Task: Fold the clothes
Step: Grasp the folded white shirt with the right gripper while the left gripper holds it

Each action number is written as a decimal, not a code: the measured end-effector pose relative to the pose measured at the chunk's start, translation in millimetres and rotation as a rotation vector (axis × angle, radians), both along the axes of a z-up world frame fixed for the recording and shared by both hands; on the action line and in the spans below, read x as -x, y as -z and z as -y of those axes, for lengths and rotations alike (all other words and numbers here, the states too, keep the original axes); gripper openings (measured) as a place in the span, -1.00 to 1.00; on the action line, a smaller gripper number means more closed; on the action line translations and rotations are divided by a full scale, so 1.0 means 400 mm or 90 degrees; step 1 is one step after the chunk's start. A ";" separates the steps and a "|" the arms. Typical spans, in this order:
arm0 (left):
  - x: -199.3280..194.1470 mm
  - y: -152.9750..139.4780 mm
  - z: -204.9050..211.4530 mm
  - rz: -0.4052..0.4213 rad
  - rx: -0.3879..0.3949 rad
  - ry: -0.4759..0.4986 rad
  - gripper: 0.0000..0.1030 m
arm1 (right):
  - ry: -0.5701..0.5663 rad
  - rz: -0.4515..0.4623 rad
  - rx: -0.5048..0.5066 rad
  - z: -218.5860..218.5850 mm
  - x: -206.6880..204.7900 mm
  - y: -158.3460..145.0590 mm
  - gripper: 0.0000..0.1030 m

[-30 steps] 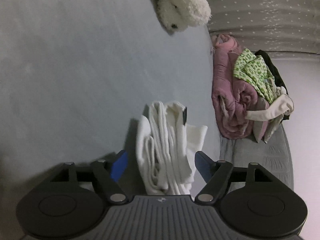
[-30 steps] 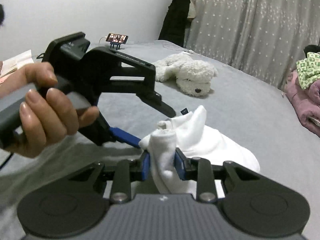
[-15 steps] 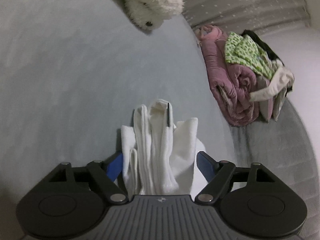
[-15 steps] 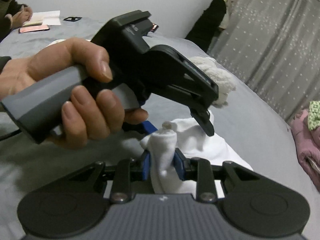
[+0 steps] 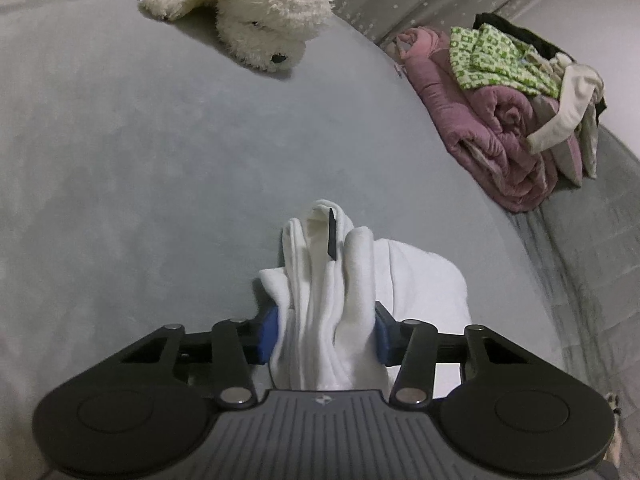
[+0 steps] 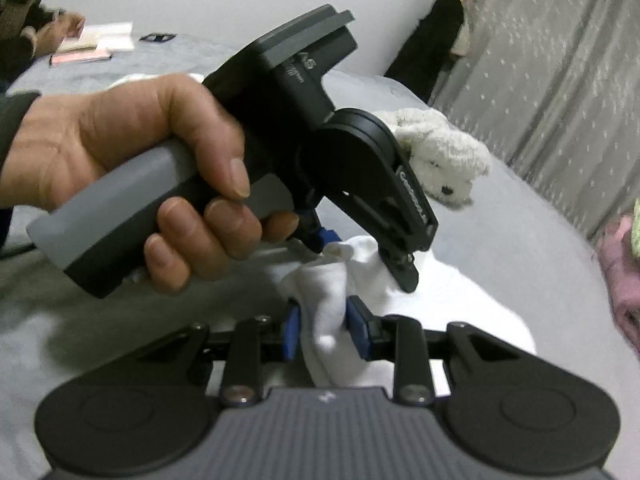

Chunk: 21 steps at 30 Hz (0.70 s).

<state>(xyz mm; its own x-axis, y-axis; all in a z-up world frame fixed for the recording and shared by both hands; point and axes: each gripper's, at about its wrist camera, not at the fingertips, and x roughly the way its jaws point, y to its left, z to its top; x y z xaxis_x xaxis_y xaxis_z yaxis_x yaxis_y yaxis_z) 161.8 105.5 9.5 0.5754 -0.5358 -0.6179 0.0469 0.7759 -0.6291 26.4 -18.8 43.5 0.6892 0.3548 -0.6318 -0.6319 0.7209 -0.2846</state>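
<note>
Garment: soft white knit garment [image 5: 340,280], bunched in vertical ridges on smooth grey bedsheet [image 5: 140,160].
Left gripper [image 5: 324,336]: blue pads pinching the bunch.
Right gripper [image 6: 325,332]: pinching another fold.
Plush: shaggy cream plush dog [image 5: 248,12], 12 o'clock.

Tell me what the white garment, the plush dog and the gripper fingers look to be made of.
White garment: soft matte knit, probably cotton; it bunches in thick, rounded folds. Plush dog: cream synthetic pile, shaggy and fuzzy, with a glossy dark nose. Fingers of the left gripper: blue pads, seemingly rubber or plastic, on matte black arms, likely plastic.
</note>
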 end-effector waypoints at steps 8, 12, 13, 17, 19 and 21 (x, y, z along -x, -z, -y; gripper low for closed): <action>0.005 -0.006 0.012 0.007 -0.030 0.010 -0.12 | 0.094 -0.079 -0.189 0.170 -0.017 -0.064 -0.36; 0.009 -0.006 0.018 0.015 -0.045 0.013 -0.13 | 0.199 -0.146 -0.249 0.246 -0.089 -0.045 -0.36; 0.009 -0.006 0.020 0.016 -0.048 0.013 -0.13 | 0.226 -0.162 -0.264 0.265 -0.107 -0.040 -0.36; 0.013 -0.004 0.024 0.023 -0.058 0.013 -0.14 | 0.252 -0.171 -0.291 0.287 -0.124 0.003 -0.37; 0.013 -0.004 0.022 0.023 -0.057 0.013 -0.14 | 0.251 -0.162 -0.287 0.285 -0.124 0.005 -0.38; 0.014 -0.003 0.021 0.024 -0.056 0.013 -0.14 | 0.264 -0.157 -0.290 0.287 -0.135 -0.005 -0.48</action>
<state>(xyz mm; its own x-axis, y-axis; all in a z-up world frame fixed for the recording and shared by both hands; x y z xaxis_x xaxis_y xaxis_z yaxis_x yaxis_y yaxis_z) 156.3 97.2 10.7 0.5888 -0.4924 -0.6410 0.0854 0.8265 -0.5564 80.5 -133.5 45.3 0.6807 0.3601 -0.6379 -0.2831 0.9325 0.2243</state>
